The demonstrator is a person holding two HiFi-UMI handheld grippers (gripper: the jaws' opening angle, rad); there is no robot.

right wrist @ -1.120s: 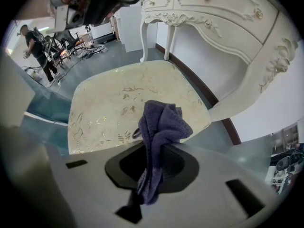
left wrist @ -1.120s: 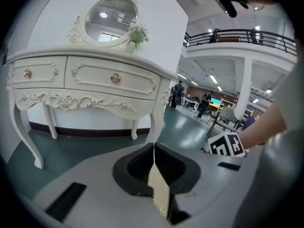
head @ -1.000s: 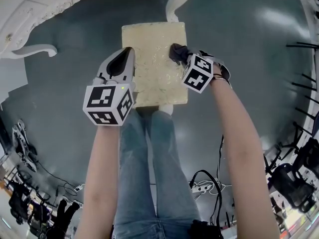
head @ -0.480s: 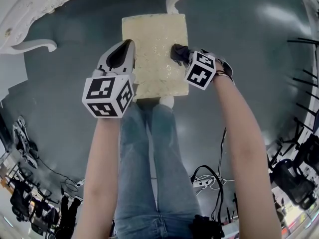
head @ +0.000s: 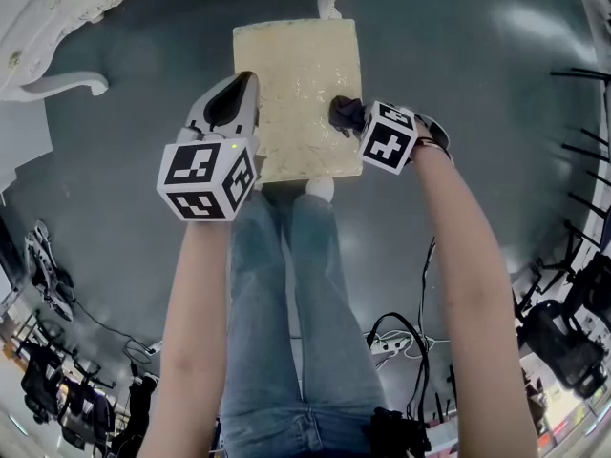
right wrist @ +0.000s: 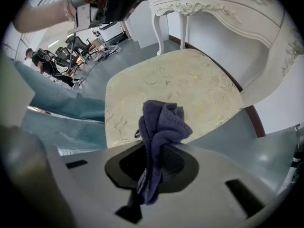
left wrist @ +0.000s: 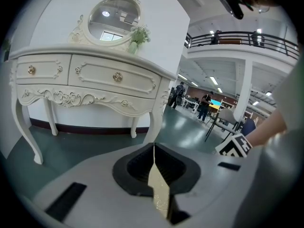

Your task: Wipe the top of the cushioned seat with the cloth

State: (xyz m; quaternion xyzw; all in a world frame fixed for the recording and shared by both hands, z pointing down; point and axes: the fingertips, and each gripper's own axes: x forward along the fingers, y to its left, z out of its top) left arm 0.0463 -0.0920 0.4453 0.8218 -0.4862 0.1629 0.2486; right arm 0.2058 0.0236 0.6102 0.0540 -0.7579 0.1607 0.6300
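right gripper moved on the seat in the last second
Yes. The right gripper and cloth slid along the cushioned seat's right side toward its near edge.

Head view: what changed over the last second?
The right hand-held gripper dragged the cloth along the right side of the seat toward the person, nearer the front edge. Unchanged: its jaws are still shut on the cloth, and the left hand-held gripper stays shut and empty by the seat's left edge.
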